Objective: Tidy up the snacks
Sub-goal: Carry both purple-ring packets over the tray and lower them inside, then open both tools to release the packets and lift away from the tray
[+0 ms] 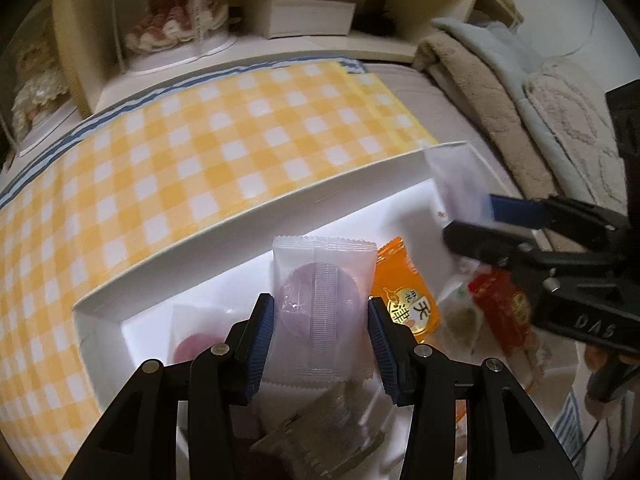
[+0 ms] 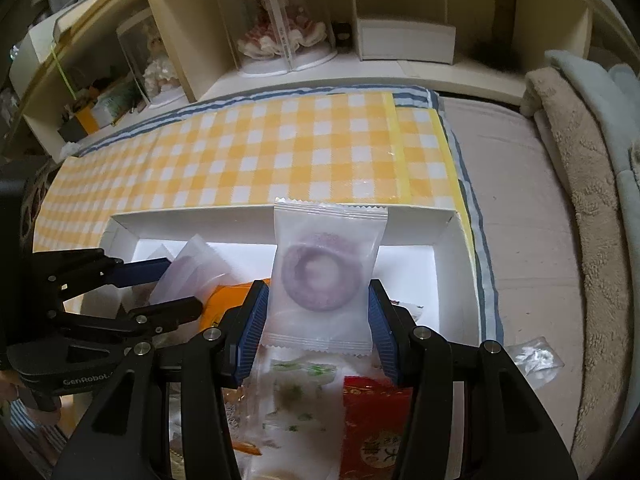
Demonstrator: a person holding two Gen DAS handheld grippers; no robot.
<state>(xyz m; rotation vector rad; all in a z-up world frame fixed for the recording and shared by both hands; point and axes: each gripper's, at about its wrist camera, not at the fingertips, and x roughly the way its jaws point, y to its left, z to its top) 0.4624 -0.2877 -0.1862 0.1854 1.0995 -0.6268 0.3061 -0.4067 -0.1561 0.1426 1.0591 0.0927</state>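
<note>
My left gripper (image 1: 321,334) is shut on a frosted packet with a purple pastry (image 1: 320,304), held upright over the white shallow box (image 1: 248,220). My right gripper (image 2: 318,322) is shut on a similar frosted packet with a purple ring pastry (image 2: 320,276), also over the box (image 2: 412,212). In the left wrist view the right gripper (image 1: 476,216) enters from the right with its packet (image 1: 456,176). In the right wrist view the left gripper (image 2: 160,284) enters from the left with its packet (image 2: 192,268).
In the box lie an orange packet (image 1: 404,288), a red packet (image 1: 500,308), a green-print clear packet (image 2: 296,396) and another purple pastry packet (image 1: 196,332). The box sits on a yellow checked cloth (image 2: 260,152). Blankets (image 2: 580,200) lie right; shelves with dolls (image 2: 280,28) behind.
</note>
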